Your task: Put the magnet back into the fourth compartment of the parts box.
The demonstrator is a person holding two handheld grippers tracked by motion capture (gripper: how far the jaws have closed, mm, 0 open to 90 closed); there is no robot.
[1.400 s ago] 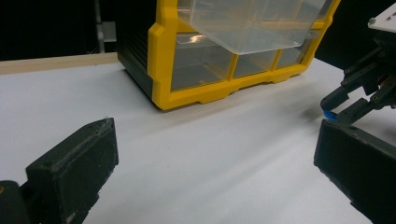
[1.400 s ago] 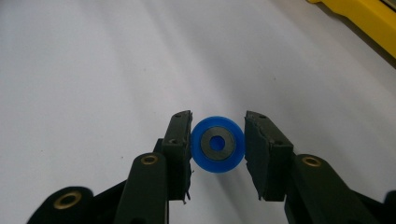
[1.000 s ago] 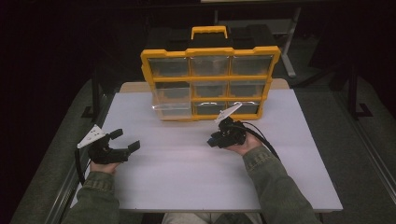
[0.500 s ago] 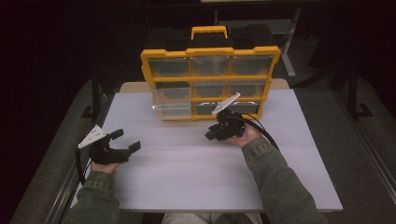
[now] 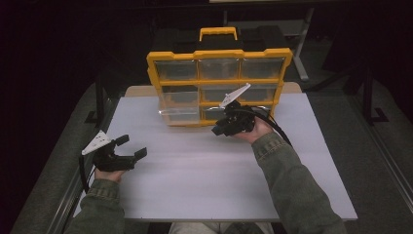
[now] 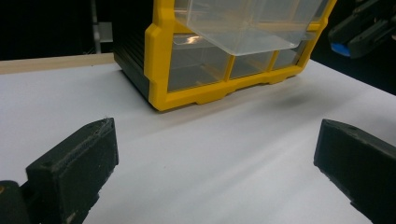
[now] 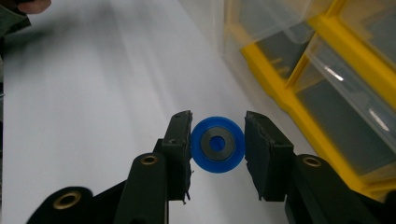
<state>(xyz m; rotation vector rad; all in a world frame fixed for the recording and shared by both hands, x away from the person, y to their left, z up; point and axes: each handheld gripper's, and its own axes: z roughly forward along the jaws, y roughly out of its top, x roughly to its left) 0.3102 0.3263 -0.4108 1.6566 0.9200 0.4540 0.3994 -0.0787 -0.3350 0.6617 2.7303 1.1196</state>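
where the white table top (image 5: 209,185) meets its far edge, a yellow organizer box (image 5: 219,87) stands upright with a yellow carry handle (image 5: 217,32) on top and a grid of clear-fronted compartments facing the person. one clear drawer (image 5: 179,114) at the lower left of that grid is pulled partway out; in the left gripper view it juts forward over the yellow frame near the top of the picture (image 6: 243,25). the right gripper (image 5: 220,128) is held just in front of the box's lower row, above the table, with its grey plate tilted up toward the box and its cable looping back past the sleeve. in the right gripper view its two black jaws are closed onto a small blue wheel (image 7: 218,144), a blue disc with a dark hub and a blue centre, pinched at its rim on both sides; the box's yellow frame and clear drawers run along the right of that view. the same blue piece shows as a blue spot at the tip of the right gripper in the left gripper view (image 6: 340,49). the left gripper (image 5: 130,146) sits low near the table's left edge, well apart from the box, its jaws spread wide with nothing between them and bare white table in the gap.
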